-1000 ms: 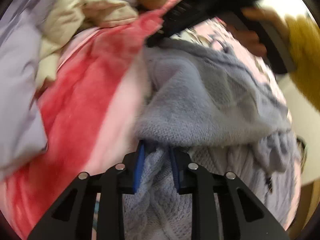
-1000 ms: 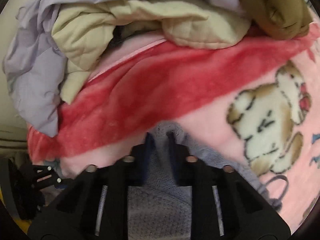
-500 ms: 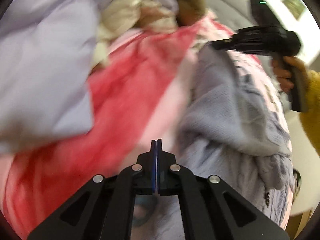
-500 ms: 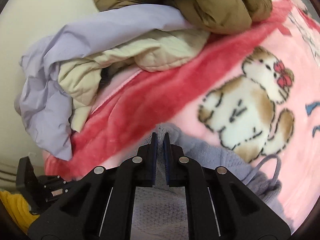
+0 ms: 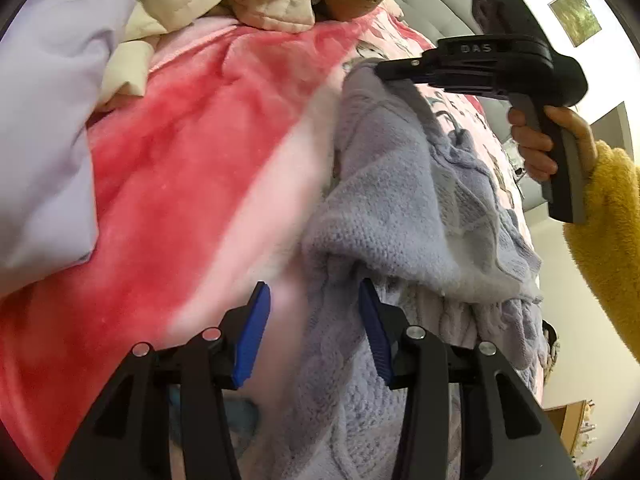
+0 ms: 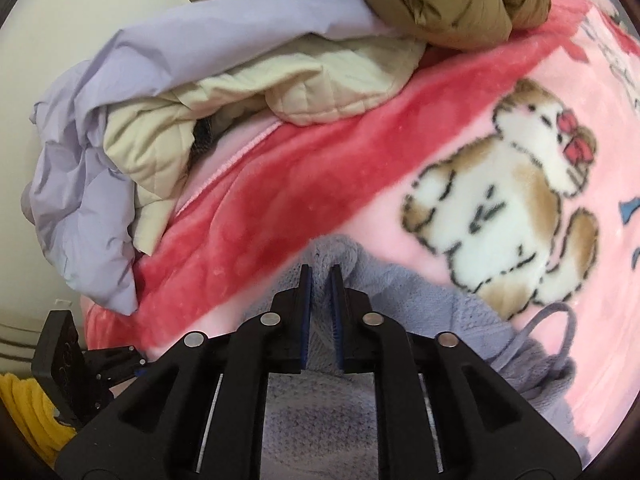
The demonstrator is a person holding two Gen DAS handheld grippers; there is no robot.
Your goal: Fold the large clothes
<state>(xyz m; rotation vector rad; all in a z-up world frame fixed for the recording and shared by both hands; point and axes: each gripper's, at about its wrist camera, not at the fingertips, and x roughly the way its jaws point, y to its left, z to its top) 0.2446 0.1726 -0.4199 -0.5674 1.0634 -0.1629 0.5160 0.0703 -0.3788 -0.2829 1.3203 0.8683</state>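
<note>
Lavender knit, a sweater (image 5: 404, 216), lies bunched on a pink and red blanket (image 5: 192, 168) printed with a bear (image 6: 504, 200). The left gripper (image 5: 312, 324) tilts down over the sweater's near edge; its blue fingers (image 5: 252, 332) have just been opening and now stand apart, the left one over the blanket, the right one against the knit, and they press on nothing. The right gripper (image 6: 320, 284) points steeply down at the sweater's far end, held in a hand (image 5: 548, 144) with a yellow fleece sleeve (image 5: 608, 240). Its fingers (image 6: 306, 296) are nearly together, clamped on a thin fold of the knit that stands up between them. From that pinch the sweater drapes back toward the left gripper, and a knit cord (image 6: 556, 320) loops out on the blanket. Behind the blanket sits a heap of lilac cloth (image 6: 120, 140), a cream quilted piece (image 6: 280, 92) and a brown jacket (image 6: 440, 0).
</note>
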